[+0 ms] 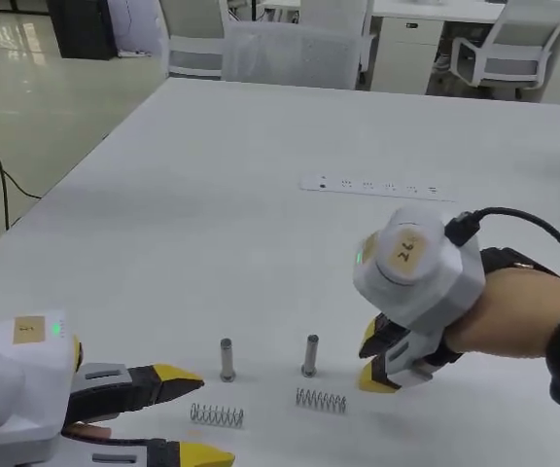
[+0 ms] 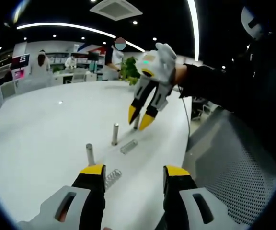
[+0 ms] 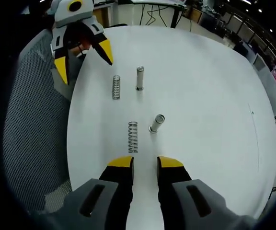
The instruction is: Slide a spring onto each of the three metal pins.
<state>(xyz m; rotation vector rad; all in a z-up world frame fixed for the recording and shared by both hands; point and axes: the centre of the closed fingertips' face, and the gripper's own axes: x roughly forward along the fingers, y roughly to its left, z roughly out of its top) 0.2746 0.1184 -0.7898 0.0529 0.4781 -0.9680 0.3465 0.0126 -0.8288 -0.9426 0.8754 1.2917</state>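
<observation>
The head view looks forward and down from the near edge of the desk (image 1: 261,195) toward far chairs (image 1: 494,49). The left gripper view sits low and close at the left, facing right. The right gripper view looks back leftward, tilted more steeply down. All three share two pins (image 1: 227,358) and two springs (image 1: 216,415).

The head view's lower edge crops the left tool (image 1: 210,418).

Left pin (image 1: 227,358), right pin (image 1: 311,354): short grey metal, upright on white desk (image 1: 261,195), apart. Left spring (image 1: 217,415), right spring (image 1: 321,400): coils lying flat near each pin, not on them.
</observation>
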